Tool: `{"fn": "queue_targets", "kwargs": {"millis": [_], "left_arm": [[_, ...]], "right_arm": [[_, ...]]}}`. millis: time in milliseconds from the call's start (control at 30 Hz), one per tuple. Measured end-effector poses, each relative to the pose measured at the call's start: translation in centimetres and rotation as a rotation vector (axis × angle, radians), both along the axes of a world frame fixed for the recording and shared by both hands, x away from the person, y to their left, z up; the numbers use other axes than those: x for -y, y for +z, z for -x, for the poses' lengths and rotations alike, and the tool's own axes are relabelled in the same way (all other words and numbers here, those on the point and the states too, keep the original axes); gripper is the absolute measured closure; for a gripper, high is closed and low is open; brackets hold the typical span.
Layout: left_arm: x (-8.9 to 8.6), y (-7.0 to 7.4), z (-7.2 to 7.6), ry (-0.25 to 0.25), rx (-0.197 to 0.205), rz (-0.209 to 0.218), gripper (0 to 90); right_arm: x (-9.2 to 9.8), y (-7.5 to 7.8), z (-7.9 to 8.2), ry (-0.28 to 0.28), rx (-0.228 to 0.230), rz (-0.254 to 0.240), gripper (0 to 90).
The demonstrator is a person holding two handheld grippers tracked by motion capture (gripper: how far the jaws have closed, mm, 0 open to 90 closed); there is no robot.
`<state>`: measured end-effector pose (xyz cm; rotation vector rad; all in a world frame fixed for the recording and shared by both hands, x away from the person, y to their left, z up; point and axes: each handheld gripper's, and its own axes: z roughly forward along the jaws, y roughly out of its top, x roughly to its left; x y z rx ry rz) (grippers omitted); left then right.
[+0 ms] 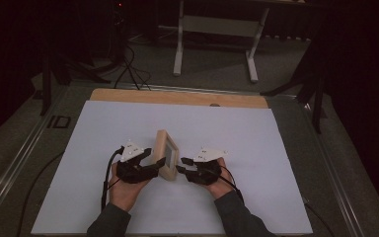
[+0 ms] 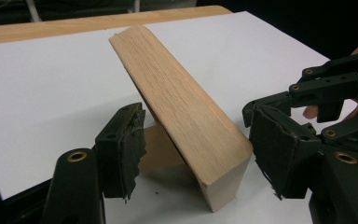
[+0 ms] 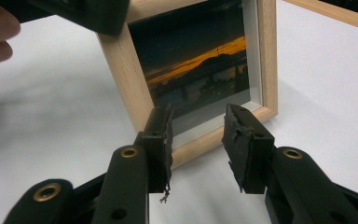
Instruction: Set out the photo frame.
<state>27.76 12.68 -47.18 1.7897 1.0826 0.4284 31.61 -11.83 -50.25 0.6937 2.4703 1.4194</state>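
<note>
Black jaws of the left gripper (image 2: 191, 154) stood open astride the wooden picture frame (image 2: 182, 112), not pressing it; its long edge ran away between them. The right gripper (image 3: 198, 144) faced the glass, also open.

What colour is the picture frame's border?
Light natural wood picture frame border, around a dark orange sunset photo; clearest in the right gripper view.

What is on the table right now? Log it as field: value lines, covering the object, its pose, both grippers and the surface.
object: wooden picture frame holding a sunset photo
pose: standing on edge, tilted
left gripper: open, jaws either side of the frame's edge, pads clear of the wood
right gripper: open, in front of the frame's lower rail, whether touching it cannot be told
surface: white board on a wooden tabletop
</note>
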Motion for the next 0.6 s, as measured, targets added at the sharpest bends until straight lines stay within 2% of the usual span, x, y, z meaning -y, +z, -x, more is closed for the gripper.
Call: {"fn": "queue_targets", "kwargs": {"millis": [67, 200, 600], "left_arm": [[0.20, -0.23, -0.16, 0.000, -0.012, -0.009, 38.0], [0.18, -0.48, -0.41, -0.007, -0.038, 0.014, 40.9], [-0.24, -0.47, -0.68, -0.012, -0.068, 0.039, 44.8]], "right_arm": [[0.02, 0.01, 0.00, -0.001, 0.000, -0.001, 61.7], [0.05, 0.02, -0.03, -0.002, 0.001, -0.002, 61.5], [0.10, 0.02, -0.07, -0.007, -0.001, -0.002, 61.4]]}}
